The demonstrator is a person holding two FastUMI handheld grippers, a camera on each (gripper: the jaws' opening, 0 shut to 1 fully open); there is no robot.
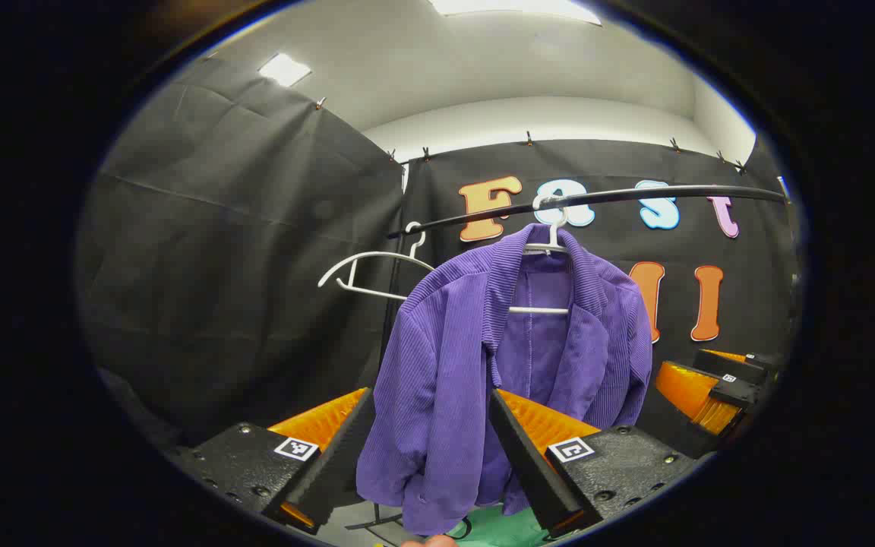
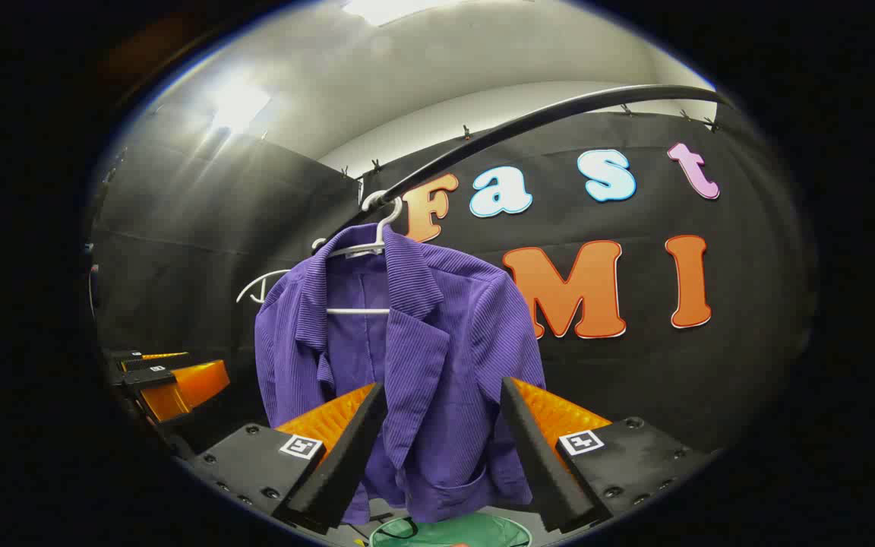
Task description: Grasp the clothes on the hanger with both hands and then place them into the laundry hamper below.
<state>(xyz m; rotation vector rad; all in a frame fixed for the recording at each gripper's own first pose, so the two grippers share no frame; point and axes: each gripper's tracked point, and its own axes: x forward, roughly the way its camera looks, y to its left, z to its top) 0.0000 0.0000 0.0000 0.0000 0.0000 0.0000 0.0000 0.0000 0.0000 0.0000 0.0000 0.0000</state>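
A purple corduroy jacket (image 1: 468,357) (image 2: 415,357) hangs on a white hanger (image 1: 551,243) (image 2: 369,247) from a black rail (image 1: 635,197) (image 2: 529,121). My left gripper (image 1: 430,448) is open, its fingers framing the jacket's left front panel and sleeve, a little short of the cloth. My right gripper (image 2: 441,441) is open too, its fingers either side of the jacket's right front panel. Each view also catches the other gripper off to the side, the right gripper (image 1: 711,387) and the left gripper (image 2: 164,380). The green laundry hamper (image 1: 498,528) (image 2: 453,532) shows below the jacket's hem.
A second, bare white hanger (image 1: 369,273) (image 2: 263,285) hangs on the rail beyond the jacket's left side. Black cloth walls close the booth behind and to the left. A fingertip of a hand (image 1: 426,541) shows at the bottom edge.
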